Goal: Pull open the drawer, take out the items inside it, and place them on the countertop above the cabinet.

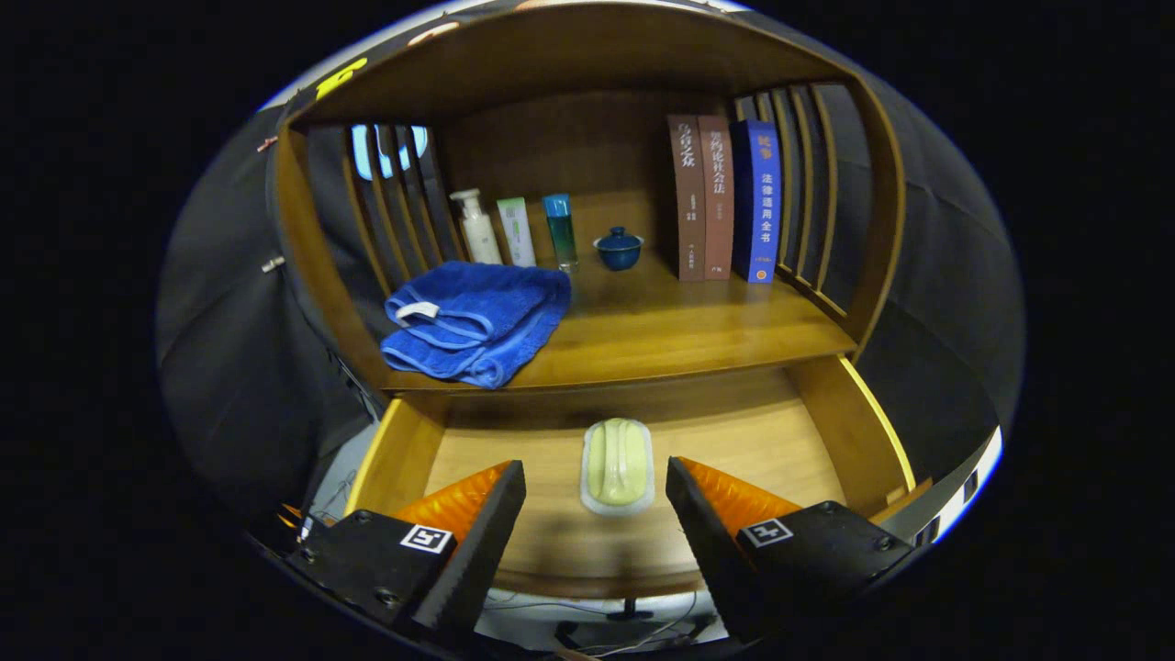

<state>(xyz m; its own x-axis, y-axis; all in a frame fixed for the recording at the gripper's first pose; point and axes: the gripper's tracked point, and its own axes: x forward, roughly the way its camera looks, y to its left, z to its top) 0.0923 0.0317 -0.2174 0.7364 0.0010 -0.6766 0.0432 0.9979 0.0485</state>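
Currently I list one pale soap bar in its clear tray [618, 464], lying in the open drawer [863, 431], just ahead between released jaws; probably light, rigid, slippery. I'd grip the tray's long sides.

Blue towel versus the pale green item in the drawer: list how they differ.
The blue towel lies folded on the countertop, left of the books; the pale green item lies in the open drawer, just ahead of the open gripper, between its fingers' lines. The towel is soft cloth and much larger; the green item is small, rounded, on a whitish base. Both lie flat, untouched.
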